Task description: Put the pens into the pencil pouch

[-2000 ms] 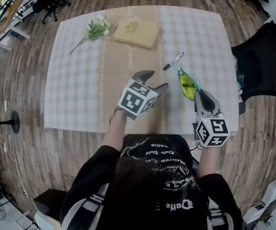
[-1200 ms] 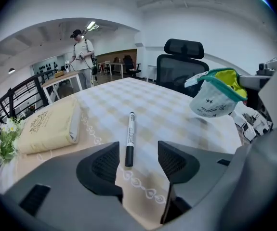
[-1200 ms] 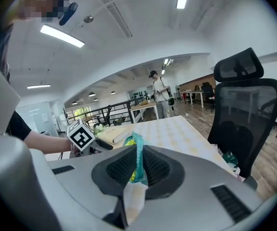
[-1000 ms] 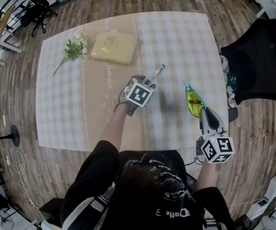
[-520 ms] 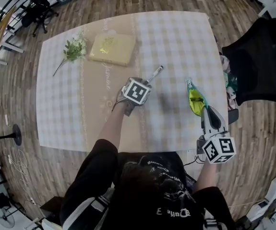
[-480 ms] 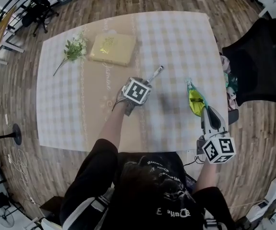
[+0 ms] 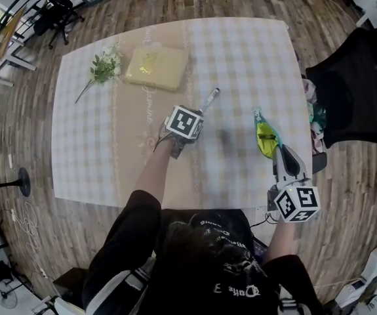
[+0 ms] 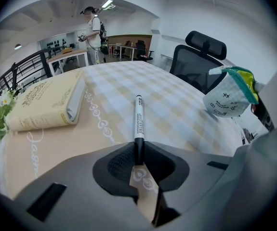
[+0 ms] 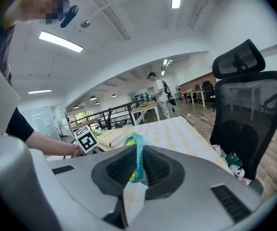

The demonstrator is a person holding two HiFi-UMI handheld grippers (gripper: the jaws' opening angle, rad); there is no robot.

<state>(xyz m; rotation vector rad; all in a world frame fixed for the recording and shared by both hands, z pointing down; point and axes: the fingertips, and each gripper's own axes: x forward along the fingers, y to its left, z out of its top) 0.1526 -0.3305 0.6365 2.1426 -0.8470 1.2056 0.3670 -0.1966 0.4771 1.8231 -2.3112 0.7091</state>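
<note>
A black-and-white pen lies on the checked tablecloth, pointing away and to the right. My left gripper points steeply down over its near end. Its jaws have just been closing, and in the left gripper view the pen's black end is pinched between the pads. The left gripper is shut on it. A yellow-green pencil pouch with a teal zip hangs near the table's right edge. My right gripper is shut on the pouch's zip edge. The pouch also shows at the right of the left gripper view.
A cream book lies at the back of the table, with a sprig of flowers to its left. A black office chair stands just past the table's right edge. A person stands far off in the room.
The left gripper came down onto the pen's near end and its jaws closed on it. The right gripper kept the pouch and hardly moved.
</note>
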